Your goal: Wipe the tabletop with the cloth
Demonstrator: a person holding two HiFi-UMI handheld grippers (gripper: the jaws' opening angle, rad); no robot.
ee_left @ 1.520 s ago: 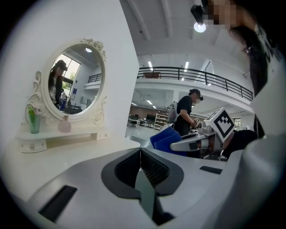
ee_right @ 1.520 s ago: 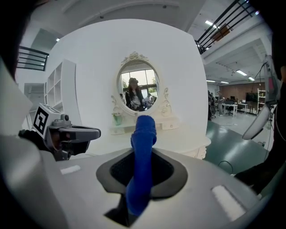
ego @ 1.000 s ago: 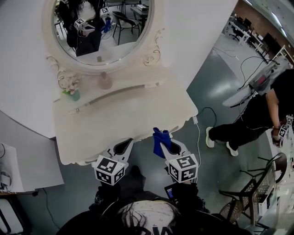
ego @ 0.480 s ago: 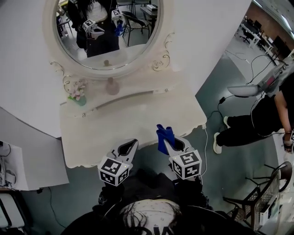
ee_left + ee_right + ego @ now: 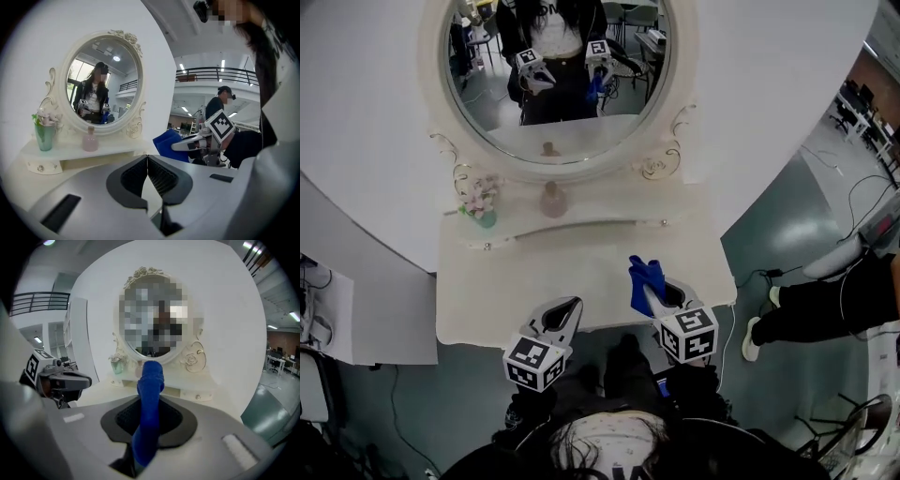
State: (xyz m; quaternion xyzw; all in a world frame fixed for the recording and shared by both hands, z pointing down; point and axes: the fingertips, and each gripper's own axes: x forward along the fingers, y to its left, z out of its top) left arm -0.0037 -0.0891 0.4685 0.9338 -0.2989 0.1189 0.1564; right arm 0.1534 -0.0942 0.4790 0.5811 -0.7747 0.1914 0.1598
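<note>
- My right tongs are clamped on the blue cloth, which is bunched into a narrow roll between the jaws and pokes out past their tips.
- My left tongs are closed, pad against pad, with nothing between them.
- From the head view, both tongs sit side by side at the front edge of the white tabletop, left and right a little apart and pointing toward the mirror.
- The cloth is over the front right part of the tabletop, up in the right tongs rather than spread flat; I cannot tell whether its end touches the surface.
- Beyond the tongs a low shelf runs along the back of the tabletop, with a pink bottle near its middle and a green vase of pale flowers to the left.
- An oval mirror in an ornate white frame stands above the shelf and reflects both tongs and the cloth.
- To the right, on the floor, another person's leg and white shoe show.
</note>
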